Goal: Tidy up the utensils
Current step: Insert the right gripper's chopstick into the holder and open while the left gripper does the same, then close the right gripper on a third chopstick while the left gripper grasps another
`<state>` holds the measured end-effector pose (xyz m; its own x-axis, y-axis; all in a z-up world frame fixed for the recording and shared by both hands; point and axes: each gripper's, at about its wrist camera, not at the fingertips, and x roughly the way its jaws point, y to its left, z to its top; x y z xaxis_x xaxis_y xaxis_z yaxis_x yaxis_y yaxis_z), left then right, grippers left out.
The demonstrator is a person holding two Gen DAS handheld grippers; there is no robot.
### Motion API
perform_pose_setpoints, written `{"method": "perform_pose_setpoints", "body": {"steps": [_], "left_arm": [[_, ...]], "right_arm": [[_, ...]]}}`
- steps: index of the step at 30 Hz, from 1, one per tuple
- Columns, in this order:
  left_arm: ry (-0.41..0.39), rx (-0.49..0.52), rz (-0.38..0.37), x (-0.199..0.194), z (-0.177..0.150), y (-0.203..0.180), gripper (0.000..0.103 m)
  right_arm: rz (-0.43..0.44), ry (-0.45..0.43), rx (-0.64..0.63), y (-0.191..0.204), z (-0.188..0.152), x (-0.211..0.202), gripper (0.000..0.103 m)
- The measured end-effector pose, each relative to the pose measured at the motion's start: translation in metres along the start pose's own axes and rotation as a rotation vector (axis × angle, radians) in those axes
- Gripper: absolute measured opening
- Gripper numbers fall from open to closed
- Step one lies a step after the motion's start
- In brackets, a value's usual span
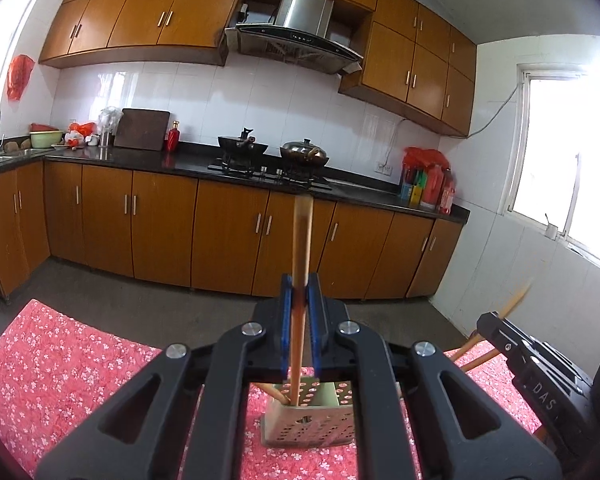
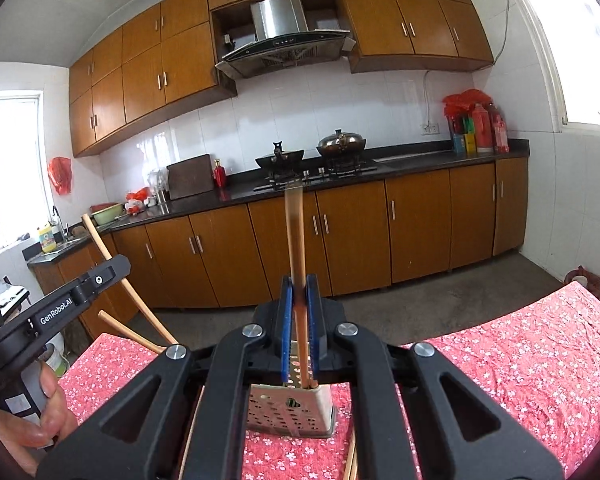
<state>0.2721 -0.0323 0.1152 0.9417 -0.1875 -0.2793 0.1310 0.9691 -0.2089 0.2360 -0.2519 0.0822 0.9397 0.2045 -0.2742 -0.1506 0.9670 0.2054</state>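
My left gripper [image 1: 299,292] and right gripper [image 2: 299,290] each clamp one upright chopstick [image 1: 301,240] toward 12 o'clock, so both lower ends can drop into the perforated holder [image 1: 310,424] at 6 o'clock.

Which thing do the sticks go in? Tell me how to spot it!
Find the table with the red flowery cloth. At its middle stands a small metal holder, right under the tongs. It is the only silver thing there, boxy and dotted with little holes, with wooden chopsticks poking out.
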Motion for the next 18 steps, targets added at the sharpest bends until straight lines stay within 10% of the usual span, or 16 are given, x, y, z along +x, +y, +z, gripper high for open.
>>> {"method": "perform_pose_setpoints", "body": {"steps": [12, 18], "left_arm": [[-0.02, -0.03, 0.042, -0.048, 0.006, 0.022, 0.021], [0.057, -0.011, 0.123, -0.076, -0.03, 0.06, 0.024]], "right_arm": [[-0.054, -0.059, 0.007, -0.017, 0.014, -0.047, 0.017], [-0.178, 0.117, 0.055, -0.069, -0.042, -0.051, 0.017]]}}
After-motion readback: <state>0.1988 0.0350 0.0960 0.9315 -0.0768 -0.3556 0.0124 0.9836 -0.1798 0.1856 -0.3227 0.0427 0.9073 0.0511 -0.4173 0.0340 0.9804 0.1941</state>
